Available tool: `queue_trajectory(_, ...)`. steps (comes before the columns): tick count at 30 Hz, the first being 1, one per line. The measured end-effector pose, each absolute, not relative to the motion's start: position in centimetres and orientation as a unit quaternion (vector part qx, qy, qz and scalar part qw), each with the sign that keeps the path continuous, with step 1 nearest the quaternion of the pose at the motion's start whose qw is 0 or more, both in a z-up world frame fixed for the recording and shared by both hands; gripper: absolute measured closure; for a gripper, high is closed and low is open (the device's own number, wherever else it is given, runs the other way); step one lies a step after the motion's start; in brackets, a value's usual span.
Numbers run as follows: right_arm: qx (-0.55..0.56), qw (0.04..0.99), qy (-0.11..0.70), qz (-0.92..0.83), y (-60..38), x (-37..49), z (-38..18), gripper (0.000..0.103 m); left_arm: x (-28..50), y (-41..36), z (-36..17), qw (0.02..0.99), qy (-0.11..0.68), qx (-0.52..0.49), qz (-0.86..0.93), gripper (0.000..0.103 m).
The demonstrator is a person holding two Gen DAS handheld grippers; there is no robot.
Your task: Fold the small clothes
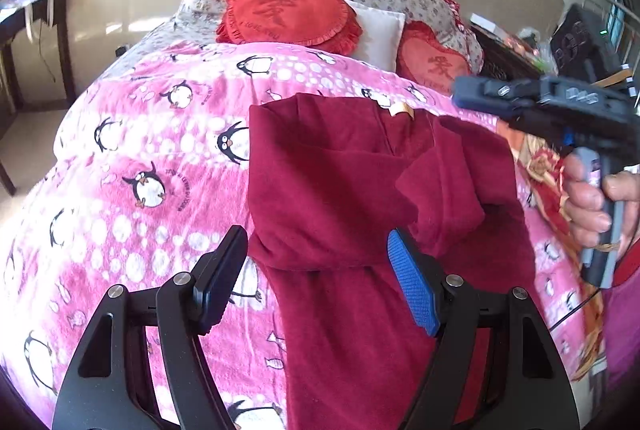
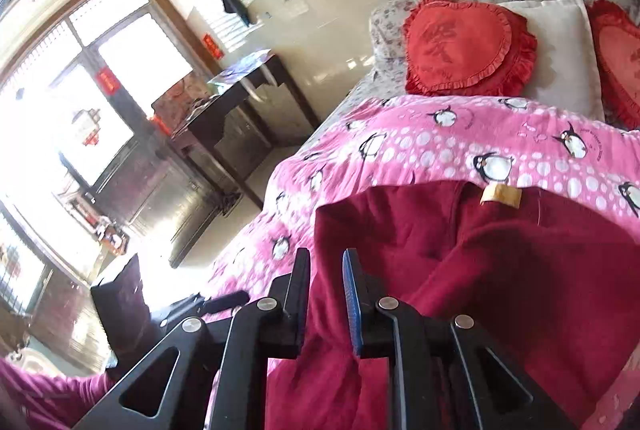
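Note:
A dark red fleece garment (image 1: 352,197) lies on the pink penguin blanket (image 1: 160,165), its upper part folded over, with a tan label (image 1: 400,108) at its far edge. My left gripper (image 1: 316,282) is open above the garment's lower half and holds nothing. My right gripper shows in the left wrist view (image 1: 520,97) at the right, held in a hand above the garment's right side. In the right wrist view the right gripper (image 2: 326,294) has a narrow gap between its fingers over the garment (image 2: 500,270), with no cloth between them.
Two red heart cushions (image 1: 288,13) and a white pillow (image 1: 380,29) lie at the head of the bed. A dark wooden desk (image 2: 240,101) stands left of the bed by a bright window (image 2: 80,89). A cluttered stand (image 1: 520,45) is to the right.

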State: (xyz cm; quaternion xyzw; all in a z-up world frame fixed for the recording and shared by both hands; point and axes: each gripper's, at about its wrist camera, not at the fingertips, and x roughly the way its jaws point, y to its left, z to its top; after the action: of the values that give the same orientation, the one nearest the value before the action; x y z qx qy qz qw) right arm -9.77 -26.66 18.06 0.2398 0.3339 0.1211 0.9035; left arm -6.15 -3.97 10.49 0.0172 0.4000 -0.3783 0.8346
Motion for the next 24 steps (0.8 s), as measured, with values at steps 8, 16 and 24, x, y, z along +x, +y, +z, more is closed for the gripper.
queue_trajectory(8, 0.193, 0.896, 0.396, 0.049, -26.7, -14.0, 14.3, 0.041, -6.5, -3.7, 9.6, 0.833, 0.394, 0.04, -0.387, 0.03)
queue_trajectory(16, 0.307, 0.848, 0.426, 0.074, -27.9, -10.9, 9.5, 0.038, -7.4, -3.7, 9.1, 0.83, 0.402, 0.042, -0.384, 0.03)
queue_trajectory(24, 0.313, 0.891, 0.319, 0.085, -29.0, -9.0, 15.8, 0.031, -6.4, -4.1, 9.7, 0.829, 0.396, 0.031, -0.393, 0.03)
